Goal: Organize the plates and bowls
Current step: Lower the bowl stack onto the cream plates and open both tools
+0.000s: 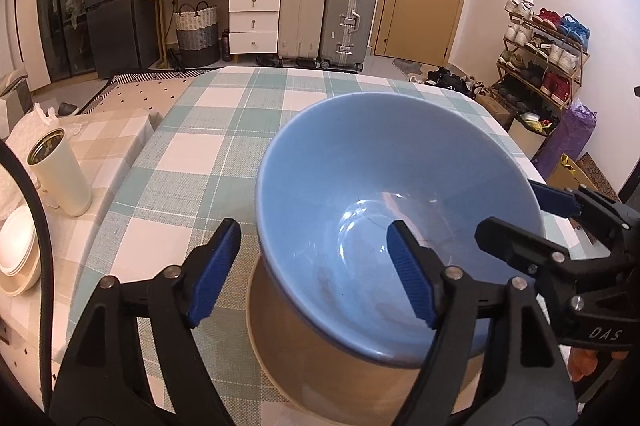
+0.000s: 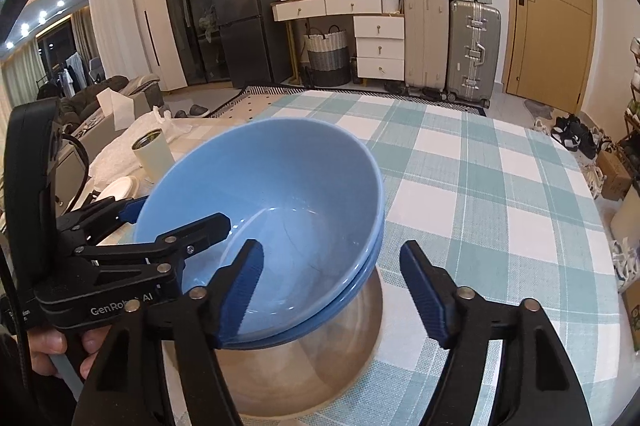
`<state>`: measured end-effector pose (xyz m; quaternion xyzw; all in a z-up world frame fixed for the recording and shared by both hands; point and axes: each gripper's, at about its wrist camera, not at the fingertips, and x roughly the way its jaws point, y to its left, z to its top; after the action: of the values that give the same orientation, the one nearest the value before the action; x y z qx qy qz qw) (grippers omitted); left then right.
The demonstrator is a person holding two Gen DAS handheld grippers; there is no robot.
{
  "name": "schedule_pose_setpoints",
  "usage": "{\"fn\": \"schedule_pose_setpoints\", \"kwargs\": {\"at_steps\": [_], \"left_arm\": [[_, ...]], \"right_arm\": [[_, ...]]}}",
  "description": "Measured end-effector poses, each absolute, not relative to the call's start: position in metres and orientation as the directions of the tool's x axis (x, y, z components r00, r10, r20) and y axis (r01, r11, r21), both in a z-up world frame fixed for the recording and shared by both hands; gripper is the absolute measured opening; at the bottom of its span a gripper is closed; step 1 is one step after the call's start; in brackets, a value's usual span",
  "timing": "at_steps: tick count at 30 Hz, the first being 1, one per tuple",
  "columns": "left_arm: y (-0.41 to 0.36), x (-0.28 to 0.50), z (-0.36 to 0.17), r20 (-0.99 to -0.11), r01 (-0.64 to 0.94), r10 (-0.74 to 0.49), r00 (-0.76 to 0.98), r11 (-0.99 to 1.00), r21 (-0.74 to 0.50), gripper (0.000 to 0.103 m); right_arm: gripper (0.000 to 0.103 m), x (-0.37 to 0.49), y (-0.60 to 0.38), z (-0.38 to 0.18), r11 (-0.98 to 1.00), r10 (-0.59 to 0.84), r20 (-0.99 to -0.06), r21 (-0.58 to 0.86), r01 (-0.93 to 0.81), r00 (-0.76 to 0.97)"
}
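A blue bowl [image 1: 384, 194] sits nested on another blue bowl [image 2: 360, 278], both on a beige plate [image 1: 340, 362] on the checked tablecloth. My left gripper [image 1: 312, 274] is open and straddles the bowl's left rim, one finger inside and one outside. It also shows in the right wrist view [image 2: 176, 218]. My right gripper [image 2: 332, 290] is open and straddles the right rim, its left finger inside the bowl. It also shows in the left wrist view [image 1: 516, 214]. The plate [image 2: 304, 378] shows under the bowls there too.
A cream tumbler [image 1: 60, 174] and a stack of white bowls [image 1: 18, 250] stand on the side surface to the left. The checked table [image 2: 480, 210] stretches ahead and right. Suitcases, a dresser and a shoe rack line the far wall.
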<state>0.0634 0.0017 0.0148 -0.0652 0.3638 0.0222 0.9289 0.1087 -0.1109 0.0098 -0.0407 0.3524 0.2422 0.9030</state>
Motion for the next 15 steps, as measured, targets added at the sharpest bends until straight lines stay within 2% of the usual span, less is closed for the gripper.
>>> {"fn": "schedule_pose_setpoints", "kwargs": {"at_steps": [3,10,11,13,15], "left_arm": [[0.003,0.061,0.015,-0.679,-0.092,0.000,0.734,0.991,-0.099,0.075],[-0.004,0.056,0.019,-0.662,-0.068,0.011,0.749,0.996,-0.061,0.083],[-0.005,0.056,0.020,-0.659,-0.066,0.013,0.752,0.996,-0.056,0.087],[-0.006,0.053,0.022,-0.648,-0.059,0.010,0.761,0.997,-0.054,0.102],[-0.006,0.050,0.025,-0.627,-0.066,0.016,0.779,0.996,-0.055,0.101]], "right_arm": [[0.082,0.106,-0.113,0.010,0.878,0.411,-0.651,0.092,-0.470,0.638],[0.090,0.105,-0.117,0.009,0.878,0.413,-0.646,0.094,-0.470,0.642],[0.091,0.105,-0.117,0.009,0.878,0.413,-0.643,0.093,-0.470,0.645],[0.095,0.103,-0.119,0.011,0.878,0.415,-0.632,0.090,-0.470,0.654],[0.097,0.101,-0.121,0.014,0.875,0.428,-0.615,0.098,-0.474,0.663]]}}
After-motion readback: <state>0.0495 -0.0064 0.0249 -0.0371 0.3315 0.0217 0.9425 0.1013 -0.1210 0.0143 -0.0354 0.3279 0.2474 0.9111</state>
